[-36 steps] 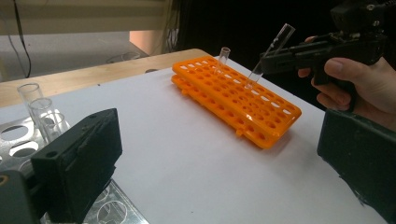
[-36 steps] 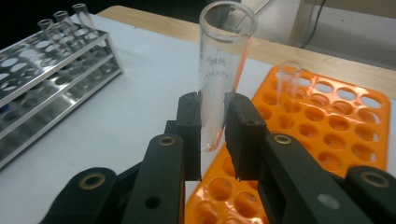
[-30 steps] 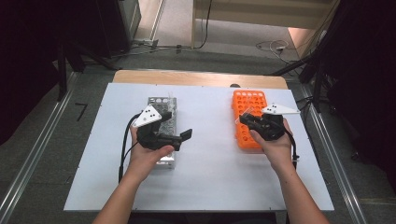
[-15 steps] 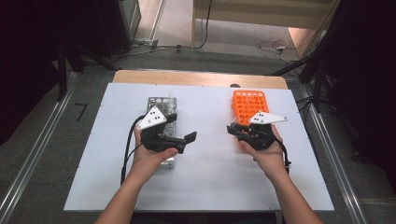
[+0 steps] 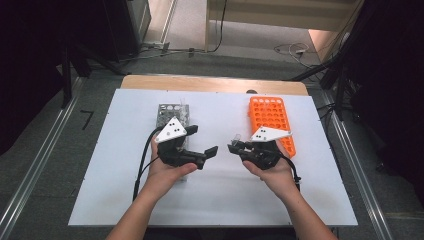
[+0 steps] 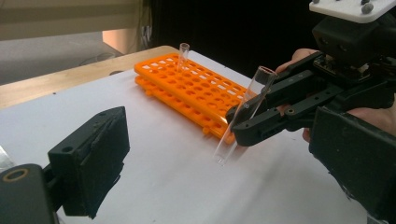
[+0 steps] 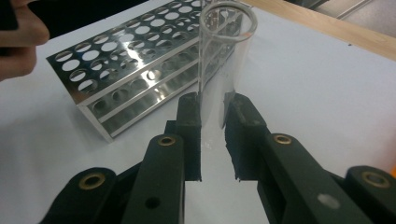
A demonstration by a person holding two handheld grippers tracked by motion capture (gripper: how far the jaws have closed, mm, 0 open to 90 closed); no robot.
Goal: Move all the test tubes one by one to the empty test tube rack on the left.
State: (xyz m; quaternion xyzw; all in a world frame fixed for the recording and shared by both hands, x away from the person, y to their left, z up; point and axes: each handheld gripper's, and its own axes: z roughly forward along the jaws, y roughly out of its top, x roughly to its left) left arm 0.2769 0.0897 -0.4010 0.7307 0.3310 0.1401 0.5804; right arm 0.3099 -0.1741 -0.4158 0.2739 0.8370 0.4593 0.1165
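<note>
The right claw (image 5: 234, 147) is clamped on a clear glass tube (image 6: 243, 114), its two black jaws pressing the tube's sides partway along its length. In the left gripper view the tube leans, open mouth up and rounded end down, hanging above the white worktop (image 5: 220, 200) without touching it, just in front of the orange rack (image 6: 191, 88). A second clear tube (image 6: 182, 55) stands upright in a hole near the far end of that rack. In the right gripper view the held tube rises between the jaws, with the metal rack (image 7: 140, 79) lying beyond it on the worktop. The left claw (image 5: 212, 150) has its jaws wide apart with nothing between them; they have just been closing a little. In the high view the two claws point at each other near the middle of the worktop, with the metal rack behind the left hand and the orange rack behind the right.
</note>
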